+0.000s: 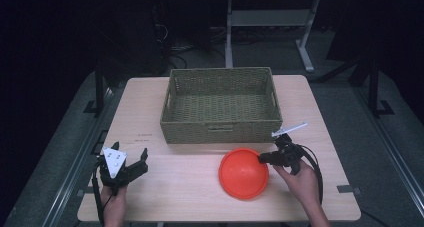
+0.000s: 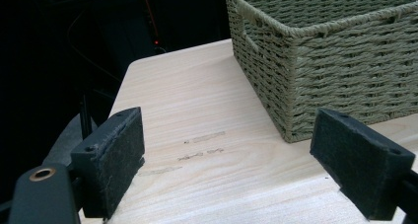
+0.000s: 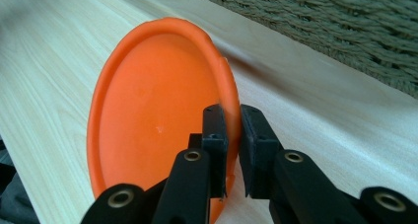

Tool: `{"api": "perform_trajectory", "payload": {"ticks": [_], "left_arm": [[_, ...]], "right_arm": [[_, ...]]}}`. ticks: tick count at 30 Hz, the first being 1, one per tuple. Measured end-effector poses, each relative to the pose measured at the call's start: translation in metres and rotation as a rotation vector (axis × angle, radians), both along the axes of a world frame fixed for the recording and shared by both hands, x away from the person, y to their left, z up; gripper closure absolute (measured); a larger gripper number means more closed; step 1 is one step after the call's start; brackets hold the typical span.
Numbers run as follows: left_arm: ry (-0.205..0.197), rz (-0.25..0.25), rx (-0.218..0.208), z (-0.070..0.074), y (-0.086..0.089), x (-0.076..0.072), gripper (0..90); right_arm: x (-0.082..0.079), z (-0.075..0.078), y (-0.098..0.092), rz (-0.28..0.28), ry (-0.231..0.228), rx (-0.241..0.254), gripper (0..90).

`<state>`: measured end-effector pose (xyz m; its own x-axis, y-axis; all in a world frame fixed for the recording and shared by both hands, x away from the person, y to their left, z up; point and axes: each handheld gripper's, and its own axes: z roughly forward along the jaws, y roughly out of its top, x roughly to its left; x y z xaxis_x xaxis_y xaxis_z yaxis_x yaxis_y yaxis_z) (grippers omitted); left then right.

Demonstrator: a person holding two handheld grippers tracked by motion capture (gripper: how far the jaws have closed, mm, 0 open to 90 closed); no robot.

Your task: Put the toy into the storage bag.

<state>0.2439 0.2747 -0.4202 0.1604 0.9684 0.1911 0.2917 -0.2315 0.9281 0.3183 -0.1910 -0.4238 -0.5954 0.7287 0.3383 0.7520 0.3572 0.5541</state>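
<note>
Basket [image 1: 221, 106]: far centre of surface [image 1: 165, 187].
Plate [image 1: 243, 173]: before basket, right of centre.
Left claw [image 1: 131, 163]: near-left corner.
Right claw [image 1: 265, 158]: at plate's right rim.

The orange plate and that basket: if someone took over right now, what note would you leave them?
Right gripper: shut on the rim of the orange plate, at its right edge.
Left gripper: open, holding nothing, at the near left of the table.
Plate: in front of the woven basket, apart from it; whether it has left the table is unclear.
Basket: looks empty.
Done: plate gripped.
Left, probably: lift the plate into the basket.
</note>
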Motion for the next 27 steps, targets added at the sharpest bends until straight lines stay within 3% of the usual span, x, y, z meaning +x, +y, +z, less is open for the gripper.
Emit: {"api": "perform_trajectory", "payload": {"ticks": [11,27], "left_arm": [[-0.004,-0.002,-0.001,0.000,-0.001,0.000,12.7],[-0.002,0.000,-0.002,0.000,0.000,0.001,12.7]], "right_arm": [[-0.002,0.013,0.002,0.029,0.011,0.029,82.2],[-0.002,0.037,0.007,0.055,-0.028,0.034,82.3]]}}
